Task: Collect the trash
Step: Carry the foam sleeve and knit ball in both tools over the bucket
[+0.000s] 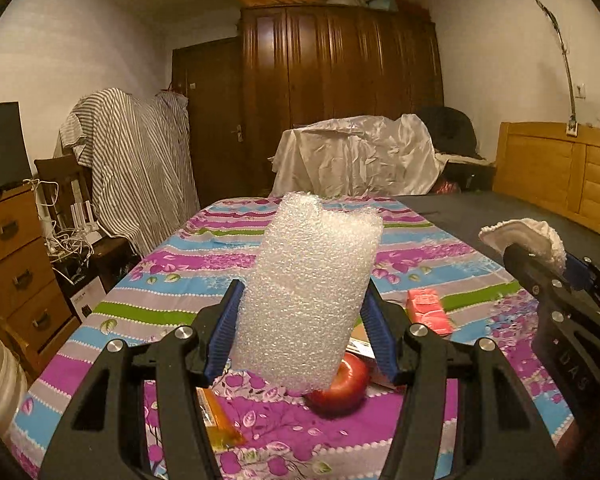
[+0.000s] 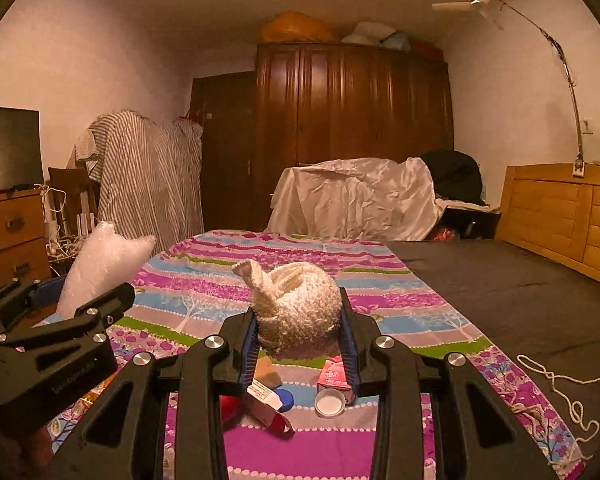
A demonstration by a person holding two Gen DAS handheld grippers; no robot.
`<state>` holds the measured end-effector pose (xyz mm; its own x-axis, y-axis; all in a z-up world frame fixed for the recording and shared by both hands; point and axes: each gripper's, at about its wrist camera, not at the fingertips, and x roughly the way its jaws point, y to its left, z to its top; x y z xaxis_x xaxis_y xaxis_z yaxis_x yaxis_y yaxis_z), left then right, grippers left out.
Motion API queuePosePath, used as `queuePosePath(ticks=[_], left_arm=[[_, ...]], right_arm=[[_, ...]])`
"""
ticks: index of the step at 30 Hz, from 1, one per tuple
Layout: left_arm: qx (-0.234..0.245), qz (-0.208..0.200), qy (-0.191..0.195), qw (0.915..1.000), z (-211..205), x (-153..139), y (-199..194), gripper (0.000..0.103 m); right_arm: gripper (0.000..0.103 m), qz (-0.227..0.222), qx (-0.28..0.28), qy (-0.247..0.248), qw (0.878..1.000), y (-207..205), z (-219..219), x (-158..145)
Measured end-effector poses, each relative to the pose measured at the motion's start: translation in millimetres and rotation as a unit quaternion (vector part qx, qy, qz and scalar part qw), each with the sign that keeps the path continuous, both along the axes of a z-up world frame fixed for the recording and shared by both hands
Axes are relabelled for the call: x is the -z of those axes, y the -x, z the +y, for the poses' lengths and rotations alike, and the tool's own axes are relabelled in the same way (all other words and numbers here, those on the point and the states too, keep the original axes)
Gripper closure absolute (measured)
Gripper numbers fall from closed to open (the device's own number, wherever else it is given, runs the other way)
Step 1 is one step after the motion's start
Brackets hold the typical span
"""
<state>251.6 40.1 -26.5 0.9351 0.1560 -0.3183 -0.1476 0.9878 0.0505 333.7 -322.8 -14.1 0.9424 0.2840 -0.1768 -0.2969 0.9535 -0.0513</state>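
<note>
My left gripper [image 1: 302, 312] is shut on a roll of bubble wrap [image 1: 312, 288] and holds it upright above the flowered bedspread [image 1: 172, 264]. The bubble wrap also shows in the right wrist view [image 2: 100, 264], with the left gripper [image 2: 72, 300] at the left. My right gripper [image 2: 300, 328] is shut on a crumpled white fluffy cloth [image 2: 296, 304], held above the bed. In the left wrist view the right gripper [image 1: 540, 264] is at the right edge with the cloth [image 1: 528, 236] in it.
On the bedspread lie a red apple [image 1: 340, 388], a pink carton [image 1: 426, 310], an orange wrapper [image 1: 216, 420], a white cap [image 2: 330, 402], a blue lid [image 2: 286, 398] and a small box [image 2: 266, 398]. A white string [image 2: 564, 388] lies on the dark sheet. A white bucket [image 1: 0, 384] stands left.
</note>
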Motion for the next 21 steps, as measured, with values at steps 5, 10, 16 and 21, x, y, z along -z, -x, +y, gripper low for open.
queuePosePath(ticks=[5,10,16,21], left_arm=[[-0.004,-0.008,0.009,0.9999,2.5,-5.7,11.9,0.047],[-0.026,-0.017,0.003,0.9995,21.6,-11.5,25.5,0.047],[-0.077,-0.018,-0.002,0.9968,70.1,-20.3,42.0,0.047],[-0.139,-0.023,0.000,0.9900,132.6,-31.9,64.7,0.047]], right_arm=[[0.068,-0.004,0.001,0.003,1.000,17.9,-3.9,-5.1],[0.068,-0.014,-0.016,0.001,1.000,33.5,9.6,-16.8],[0.067,-0.016,-0.063,-0.004,0.998,42.1,55.5,-27.9],[0.067,-0.015,-0.117,-0.002,0.993,52.3,120.5,-38.1]])
